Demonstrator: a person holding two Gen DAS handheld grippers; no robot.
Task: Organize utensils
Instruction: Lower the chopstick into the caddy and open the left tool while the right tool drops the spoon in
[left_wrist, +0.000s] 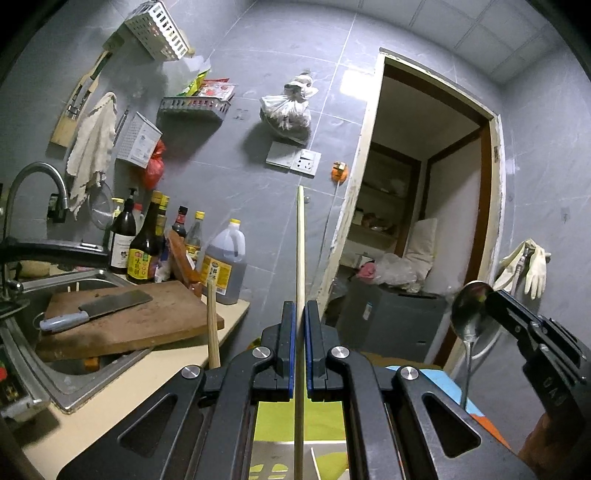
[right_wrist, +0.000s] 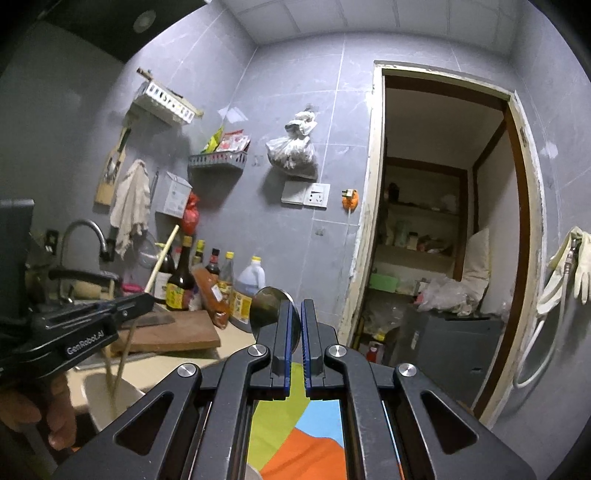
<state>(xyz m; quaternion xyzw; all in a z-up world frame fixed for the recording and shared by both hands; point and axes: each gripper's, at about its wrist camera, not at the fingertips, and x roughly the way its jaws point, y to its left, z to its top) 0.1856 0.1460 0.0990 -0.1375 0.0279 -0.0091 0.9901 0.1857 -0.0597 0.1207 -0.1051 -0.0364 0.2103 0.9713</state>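
My left gripper (left_wrist: 300, 314) is shut on a pale wooden chopstick (left_wrist: 300, 243) that stands upright between the blue pads and runs down past them. A second chopstick (left_wrist: 213, 325) stands just to its left. My right gripper (right_wrist: 294, 314) is shut on a metal spoon (right_wrist: 267, 304), bowl end up. The spoon (left_wrist: 470, 308) and the right gripper (left_wrist: 491, 299) also show at the right in the left wrist view. The left gripper (right_wrist: 147, 295) shows at the left in the right wrist view, holding the chopstick (right_wrist: 162, 258) above a white container (right_wrist: 96, 387) with chopsticks in it.
A wooden cutting board (left_wrist: 129, 321) with a cleaver (left_wrist: 96, 308) lies over the sink (left_wrist: 55, 376). Sauce bottles (left_wrist: 147, 247) and an oil jug (left_wrist: 225, 266) stand by the wall. A coloured mat (right_wrist: 295, 435) lies below. An open doorway (right_wrist: 443, 240) is at the right.
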